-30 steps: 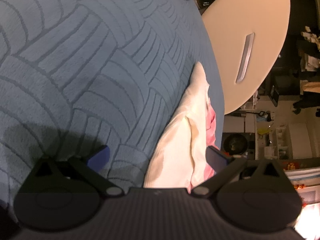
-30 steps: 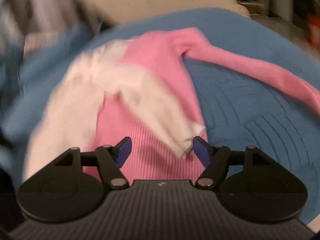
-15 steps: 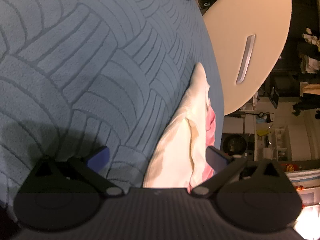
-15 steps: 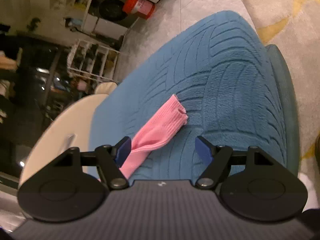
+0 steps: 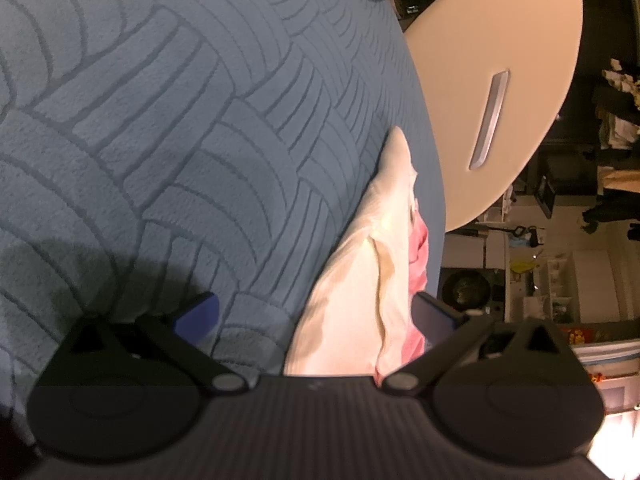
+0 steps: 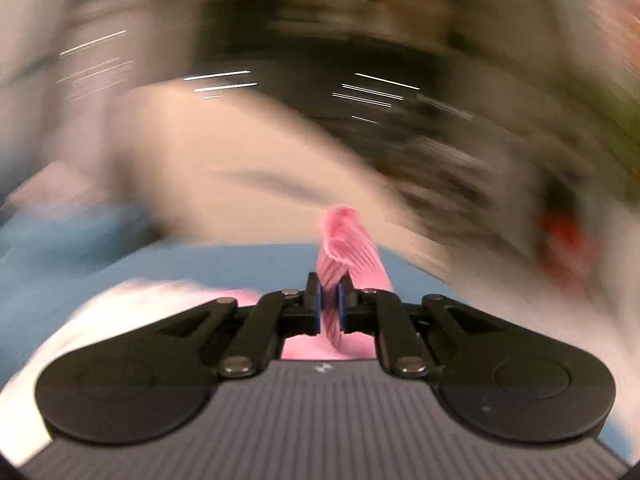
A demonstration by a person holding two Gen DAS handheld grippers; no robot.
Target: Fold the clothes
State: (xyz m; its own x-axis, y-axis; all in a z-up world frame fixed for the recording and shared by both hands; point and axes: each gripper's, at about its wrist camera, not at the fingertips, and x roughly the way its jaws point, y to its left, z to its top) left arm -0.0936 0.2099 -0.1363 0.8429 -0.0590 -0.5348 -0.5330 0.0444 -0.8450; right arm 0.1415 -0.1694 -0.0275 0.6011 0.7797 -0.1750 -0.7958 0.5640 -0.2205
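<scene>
A pink ribbed garment with white parts lies on a blue textured blanket [image 5: 160, 128]. In the left wrist view its white part [image 5: 360, 280] and a strip of pink [image 5: 418, 252] lie between the fingers of my open left gripper [image 5: 316, 312], which hovers low over the blanket. In the right wrist view my right gripper [image 6: 329, 306] is shut on the end of the pink sleeve [image 6: 344, 240], whose cuff sticks up past the fingertips. The white part [image 6: 120, 308] shows blurred at lower left.
A beige oval table [image 5: 492, 80] with a metal handle slot [image 5: 490, 120] stands just past the blanket's edge. Shelves and clutter fill the dark room at the right. The right wrist view is heavily motion-blurred.
My right gripper swung over the pink sleeve, closed on its end and is now moving fast with it. My left gripper has stayed still and open.
</scene>
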